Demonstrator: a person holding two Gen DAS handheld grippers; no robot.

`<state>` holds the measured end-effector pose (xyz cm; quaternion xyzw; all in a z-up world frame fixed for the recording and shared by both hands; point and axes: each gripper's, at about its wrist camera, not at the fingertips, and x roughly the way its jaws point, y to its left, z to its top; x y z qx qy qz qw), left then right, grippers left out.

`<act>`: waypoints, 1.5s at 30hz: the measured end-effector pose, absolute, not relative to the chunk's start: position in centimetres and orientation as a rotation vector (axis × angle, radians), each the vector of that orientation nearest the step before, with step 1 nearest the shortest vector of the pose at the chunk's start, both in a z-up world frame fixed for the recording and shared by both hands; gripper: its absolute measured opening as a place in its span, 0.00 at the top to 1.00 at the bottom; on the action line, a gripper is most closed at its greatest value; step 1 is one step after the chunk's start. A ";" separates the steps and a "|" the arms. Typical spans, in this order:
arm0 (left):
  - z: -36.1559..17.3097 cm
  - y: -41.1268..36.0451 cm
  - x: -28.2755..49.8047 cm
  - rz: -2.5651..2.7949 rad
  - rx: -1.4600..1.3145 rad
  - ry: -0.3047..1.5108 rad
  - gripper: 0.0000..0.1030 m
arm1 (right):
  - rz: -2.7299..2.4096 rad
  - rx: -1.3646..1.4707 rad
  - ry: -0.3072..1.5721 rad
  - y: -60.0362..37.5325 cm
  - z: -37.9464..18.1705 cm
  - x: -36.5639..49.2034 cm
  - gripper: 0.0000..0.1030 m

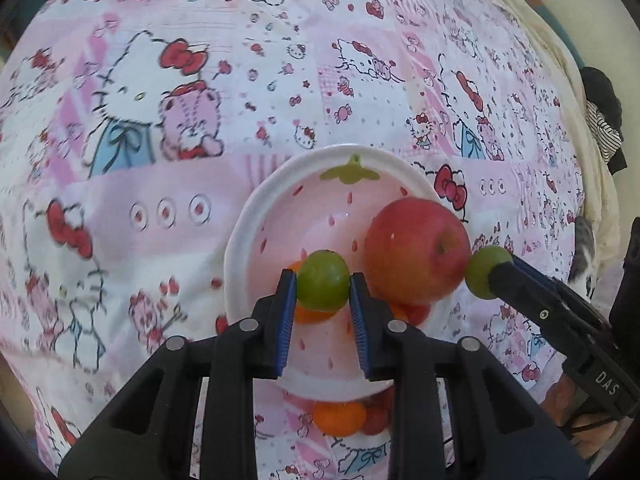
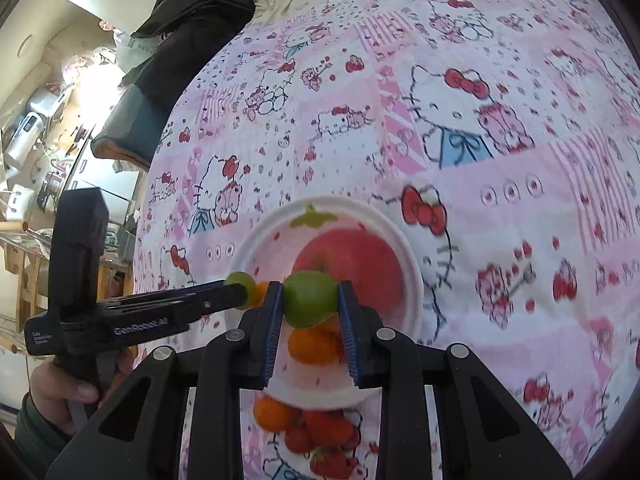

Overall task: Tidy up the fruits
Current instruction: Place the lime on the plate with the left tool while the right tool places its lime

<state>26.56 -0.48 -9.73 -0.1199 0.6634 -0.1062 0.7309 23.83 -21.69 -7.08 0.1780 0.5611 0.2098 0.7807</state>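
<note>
A white and pink strawberry-pattern bowl [image 1: 256, 216] sits on the bedspread; it also shows in the right wrist view [image 2: 408, 256]. A large red apple [image 1: 416, 250] and an orange [image 1: 310, 314] lie in it. My left gripper [image 1: 323, 280] is shut on a green fruit [image 1: 323, 278] and holds it over the bowl. My right gripper [image 2: 310, 300] is shut on a second green fruit [image 2: 310, 298], also over the bowl, beside the apple [image 2: 360, 264]. That second fruit [image 1: 486, 270] shows at the right gripper's tip in the left wrist view.
An orange [image 1: 340, 418] and strawberries [image 2: 328, 432] lie on the bedspread just in front of the bowl. The Hello Kitty bedspread [image 1: 160, 200] spreads all around. A dark garment [image 2: 188, 16] and cluttered shelves [image 2: 36, 128] lie beyond the bed's left edge.
</note>
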 end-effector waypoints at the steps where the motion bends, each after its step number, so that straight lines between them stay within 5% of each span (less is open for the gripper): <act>1: -9.8 -0.5 26.9 -0.235 -0.265 1.459 0.78 | 0.452 0.379 1.216 -21.5 -7.2 24.2 0.72; 17: -10.5 -0.7 29.3 -0.236 -0.255 1.478 0.76 | 0.468 0.363 1.238 -20.7 -8.2 25.3 0.70; 25: -10.5 -1.3 28.9 -0.232 -0.227 1.491 0.45 | 0.474 0.341 1.239 -20.5 -8.1 25.2 0.68; 30: -9.9 -0.9 29.0 -0.218 -0.224 1.467 0.39 | 0.465 0.323 1.247 -20.4 -8.2 25.3 0.60; 33: -9.9 -0.8 28.9 -0.215 -0.230 1.465 0.39 | 0.472 0.323 1.241 -20.3 -8.1 25.2 0.50; 45: -9.6 -1.0 28.6 -0.212 -0.226 1.460 0.39 | 0.451 0.315 1.231 -21.0 -7.6 24.9 0.46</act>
